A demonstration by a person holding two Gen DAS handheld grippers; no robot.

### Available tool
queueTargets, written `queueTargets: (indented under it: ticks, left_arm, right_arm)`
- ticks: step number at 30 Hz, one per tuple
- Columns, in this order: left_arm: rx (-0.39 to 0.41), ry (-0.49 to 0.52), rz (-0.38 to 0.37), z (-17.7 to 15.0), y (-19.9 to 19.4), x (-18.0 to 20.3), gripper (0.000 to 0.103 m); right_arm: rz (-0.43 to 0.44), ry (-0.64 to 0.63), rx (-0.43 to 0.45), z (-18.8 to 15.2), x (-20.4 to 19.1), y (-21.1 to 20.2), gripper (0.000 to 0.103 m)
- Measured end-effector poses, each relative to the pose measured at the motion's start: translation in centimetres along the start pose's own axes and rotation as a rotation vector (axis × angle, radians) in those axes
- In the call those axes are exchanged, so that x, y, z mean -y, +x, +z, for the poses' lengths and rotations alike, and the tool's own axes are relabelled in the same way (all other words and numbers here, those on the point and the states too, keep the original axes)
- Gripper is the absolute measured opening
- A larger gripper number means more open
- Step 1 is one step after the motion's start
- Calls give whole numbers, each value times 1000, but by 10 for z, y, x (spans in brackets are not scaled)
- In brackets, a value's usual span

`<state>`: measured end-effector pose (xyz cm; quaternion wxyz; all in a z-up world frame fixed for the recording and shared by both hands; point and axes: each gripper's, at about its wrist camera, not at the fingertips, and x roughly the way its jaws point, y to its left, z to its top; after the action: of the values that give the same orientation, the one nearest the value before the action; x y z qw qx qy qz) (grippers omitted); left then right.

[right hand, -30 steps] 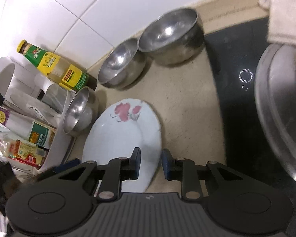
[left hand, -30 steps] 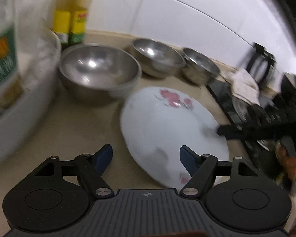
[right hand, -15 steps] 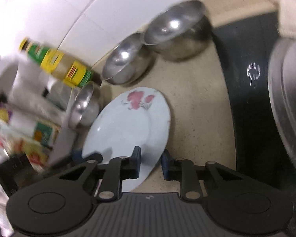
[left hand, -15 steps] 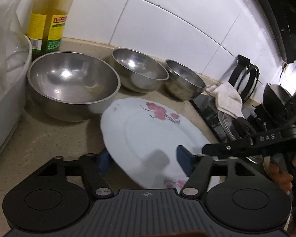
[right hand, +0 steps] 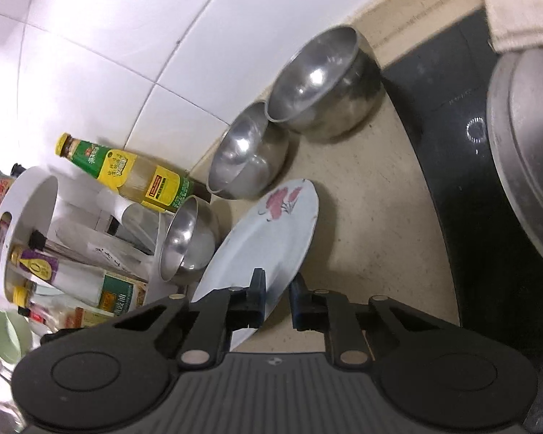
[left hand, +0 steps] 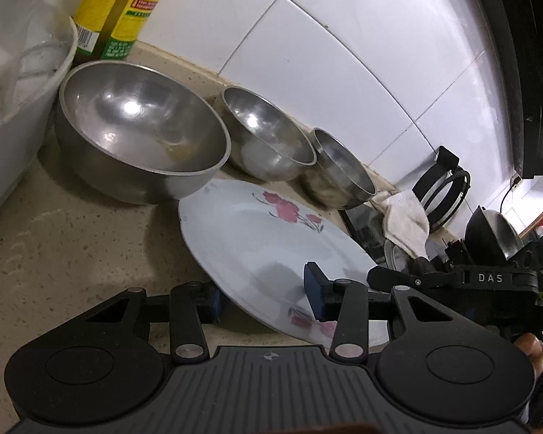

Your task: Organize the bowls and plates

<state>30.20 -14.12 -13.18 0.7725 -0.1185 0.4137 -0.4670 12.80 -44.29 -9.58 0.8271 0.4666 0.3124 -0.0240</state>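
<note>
We see the flowered plate [right hand: 271, 238] tilted up off the counter [left hand: 72, 238], just in front of three steel bowls [left hand: 141, 133], its near rim cut off behind our grippers. Our right gripper [right hand: 276, 302] pinches the plate's edge. Our left gripper [left hand: 266, 298] straddles the opposite rim, spread wide, one finger [left hand: 213, 298] partly hidden beneath the plate.

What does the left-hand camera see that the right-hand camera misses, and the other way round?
Only the left wrist view shows the right gripper from outside, reaching the plate's rim. Only the right wrist view shows the white caddy of bottles and a green cup. Both show the flowered plate, tilted off the counter, three steel bowls and the yellow-labelled bottle.
</note>
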Motion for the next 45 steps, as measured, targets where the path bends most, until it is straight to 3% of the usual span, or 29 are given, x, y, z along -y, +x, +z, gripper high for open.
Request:
queueTargets:
  ticks: [11,15,21,40,45]
  left_arm:
    - [28,46,-6,-10,-14,12,51]
    - [48,111,37,-13,-26,23,51]
    - [82,125,57,-24,-49,36,51]
    - [178,80,172,-107,-131,85,51]
    - [182,67,161,-127,-144,91,51]
  right_arm:
    - [5,-64,-4,-14,-12,-20,15]
    - [30,-76,-9,-21,-16,-27,16]
    - [68,-104,-19,-31,-25,-40,17]
    - [207,-198,-139,-91,-39,-86,17]
    - [208,-225,-160,-111,-42,-100,17]
